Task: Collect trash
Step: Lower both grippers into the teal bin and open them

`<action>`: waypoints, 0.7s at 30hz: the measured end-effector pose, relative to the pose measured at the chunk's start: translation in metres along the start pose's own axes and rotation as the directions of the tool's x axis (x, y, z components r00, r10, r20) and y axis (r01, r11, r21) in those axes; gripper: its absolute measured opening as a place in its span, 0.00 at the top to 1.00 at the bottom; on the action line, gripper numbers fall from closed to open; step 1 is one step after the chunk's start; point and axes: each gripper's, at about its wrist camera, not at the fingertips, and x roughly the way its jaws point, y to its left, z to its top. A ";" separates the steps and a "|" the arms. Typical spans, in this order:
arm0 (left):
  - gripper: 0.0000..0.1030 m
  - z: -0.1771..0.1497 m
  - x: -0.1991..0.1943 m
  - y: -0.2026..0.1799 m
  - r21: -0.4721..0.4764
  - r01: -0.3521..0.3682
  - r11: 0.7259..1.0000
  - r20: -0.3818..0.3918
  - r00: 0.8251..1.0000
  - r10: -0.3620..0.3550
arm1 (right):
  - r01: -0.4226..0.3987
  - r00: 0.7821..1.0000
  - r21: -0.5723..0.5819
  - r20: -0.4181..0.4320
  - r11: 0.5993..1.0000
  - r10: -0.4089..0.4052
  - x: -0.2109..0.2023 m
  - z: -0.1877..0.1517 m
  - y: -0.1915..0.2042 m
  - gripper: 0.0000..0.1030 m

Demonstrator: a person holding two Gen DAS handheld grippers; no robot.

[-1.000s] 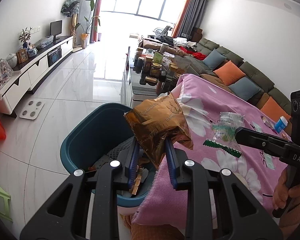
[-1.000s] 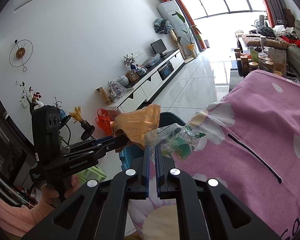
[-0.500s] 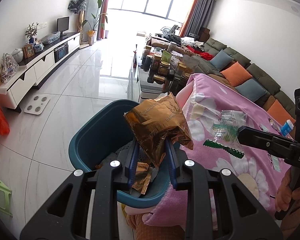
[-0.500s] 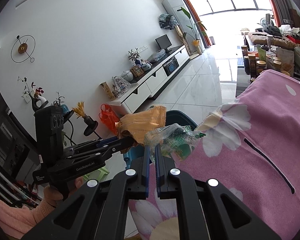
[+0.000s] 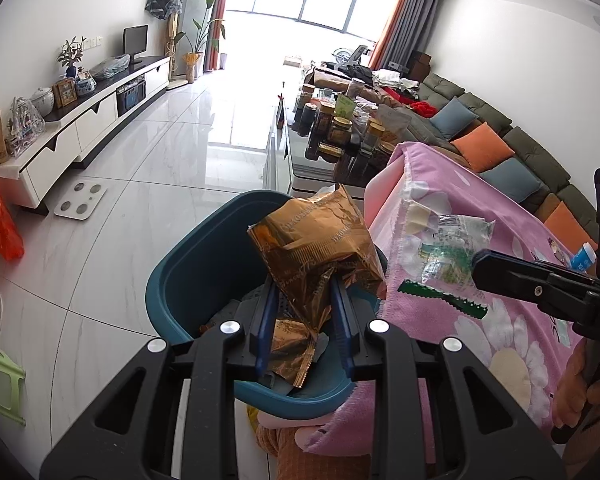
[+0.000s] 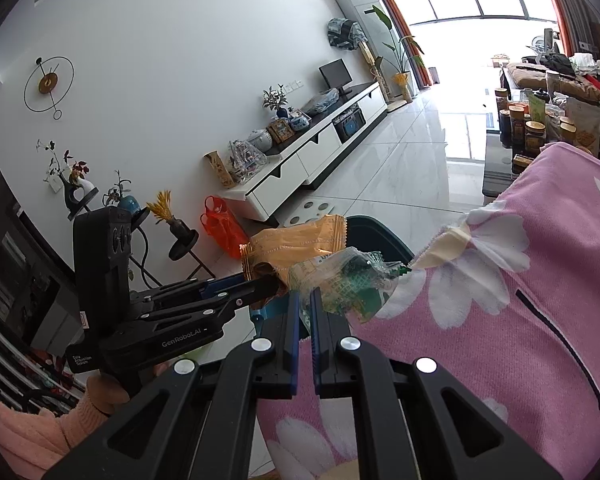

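Left wrist view: the left claw (image 5: 303,300) hangs over the teal bin (image 5: 204,264), whose rim curves round on the left and far sides, with bare white tiled floor (image 5: 140,208) stretching away to the left and far beyond it. On the right the bin's rim meets the edge of the pink flowered cloth (image 5: 480,320) that covers the worktop, and the cloth's corner droops over the near rim. The left claw is closed to a narrow gap on the crumpled gold snack wrapper (image 5: 316,252), gripping its lower part so that the rest fans out above the bin's opening. More scraps lie inside the bin under the claw. To the right, the right claw (image 5: 478,262) reaches in over the cloth's edge with a clear wrapper printed in green (image 5: 452,248) at its tip.

In the right wrist view, the right claw (image 6: 305,300) is pinched almost closed on that clear green-printed wrapper (image 6: 348,280), which sits above the cloth's left edge, just beside the bin's rim (image 6: 380,232). The left claw (image 6: 274,280) enters from the left, its gold wrapper (image 6: 296,244) touching or overlapping the clear one. A cluttered glass coffee table (image 6: 496,164) stands far behind the cloth.
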 end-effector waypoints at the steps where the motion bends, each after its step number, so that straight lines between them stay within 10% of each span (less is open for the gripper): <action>1: 0.74 0.000 0.001 0.000 -0.001 -0.001 1.000 0.000 1.000 0.001 | -0.001 1.000 0.000 -0.002 1.000 0.001 0.001 0.001 0.000 0.96; 21: 0.74 0.000 0.022 0.012 -0.039 -0.044 0.998 -0.029 0.999 0.042 | 0.016 0.998 -0.014 -0.053 1.000 -0.017 0.031 0.009 0.003 0.96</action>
